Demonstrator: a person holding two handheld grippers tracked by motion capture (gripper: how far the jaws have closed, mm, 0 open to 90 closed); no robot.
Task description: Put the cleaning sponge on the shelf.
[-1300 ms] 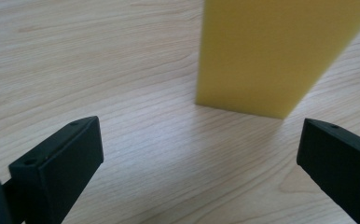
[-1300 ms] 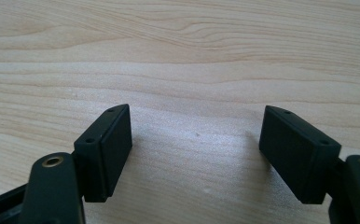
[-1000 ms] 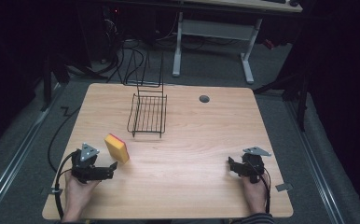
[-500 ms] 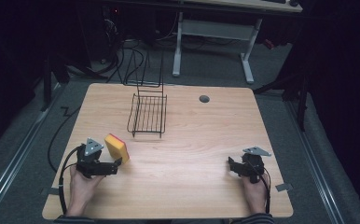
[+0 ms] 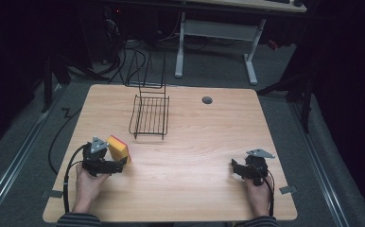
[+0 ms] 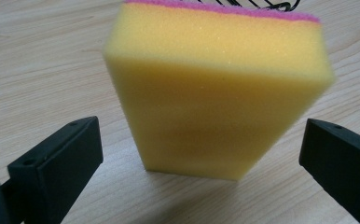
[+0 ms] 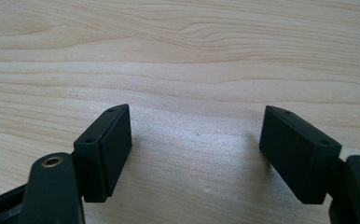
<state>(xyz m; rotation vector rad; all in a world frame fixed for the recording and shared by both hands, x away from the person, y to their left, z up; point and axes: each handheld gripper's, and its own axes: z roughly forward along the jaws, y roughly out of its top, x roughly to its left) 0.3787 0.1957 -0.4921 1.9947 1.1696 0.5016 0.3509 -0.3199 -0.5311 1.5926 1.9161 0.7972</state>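
A yellow sponge [image 5: 118,148] with a pink scouring layer stands on edge on the wooden table [image 5: 195,137], near the front left. My left gripper [image 5: 120,165] is open right beside it, its jaws spread wider than the sponge. In the left gripper view the sponge [image 6: 215,88] rises just ahead, between the two black jaws and apart from both, with my left gripper [image 6: 206,158] open. My right gripper [image 5: 234,167] rests low at the front right, open, with bare wood between its fingers. The right gripper view shows my right gripper [image 7: 194,140] open over the tabletop.
A black wire rack [image 5: 149,115] stands at the back middle-left of the table, its tall back toward the far edge. A small round grommet [image 5: 207,100] sits near the far edge. Dark floor, cables and a desk frame [image 5: 218,42] lie beyond.
My left gripper has slid forward and to the right toward the sponge, so its jaws now flank it. The right gripper has stayed put.
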